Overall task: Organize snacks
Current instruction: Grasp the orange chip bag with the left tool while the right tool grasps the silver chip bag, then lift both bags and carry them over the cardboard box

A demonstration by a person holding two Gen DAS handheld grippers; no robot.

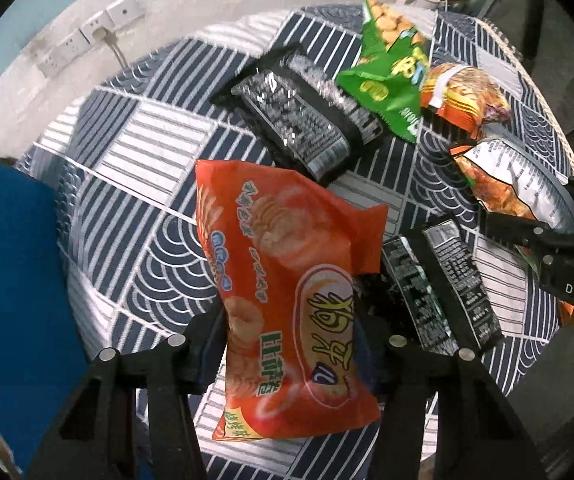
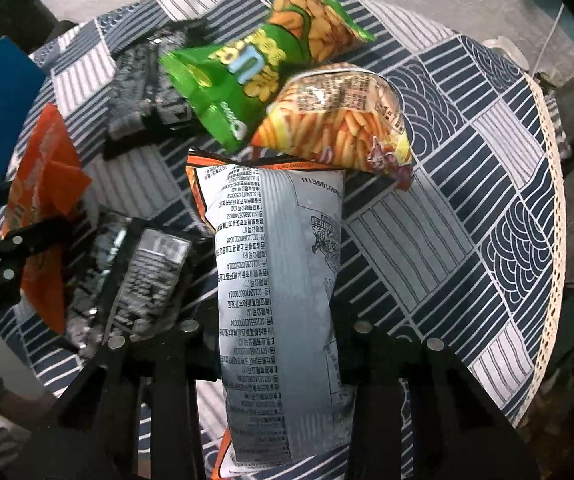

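Note:
A round table under a navy-and-white patterned cloth [image 1: 135, 184] carries several snack bags. My left gripper [image 1: 291, 344] points down and is shut on an orange biscuit bag [image 1: 279, 248], pinched at its lower half. My right gripper [image 2: 279, 344] is shut on a bag with a silver printed back [image 2: 279, 240]. That bag [image 1: 515, 184] and the right gripper [image 1: 547, 240] also show at the right edge of the left wrist view. In the right wrist view the orange bag [image 2: 43, 184] sits at the left, held by the other gripper's fingers [image 2: 35, 232].
A green bag [image 2: 239, 72] and an orange fries bag [image 2: 339, 120] lie at the far side. Black packets lie at the far left [image 2: 143, 80] and between the grippers [image 2: 139, 276]. A blue box [image 1: 7, 260] stands left of the table. Wall sockets [image 1: 87, 36] sit behind.

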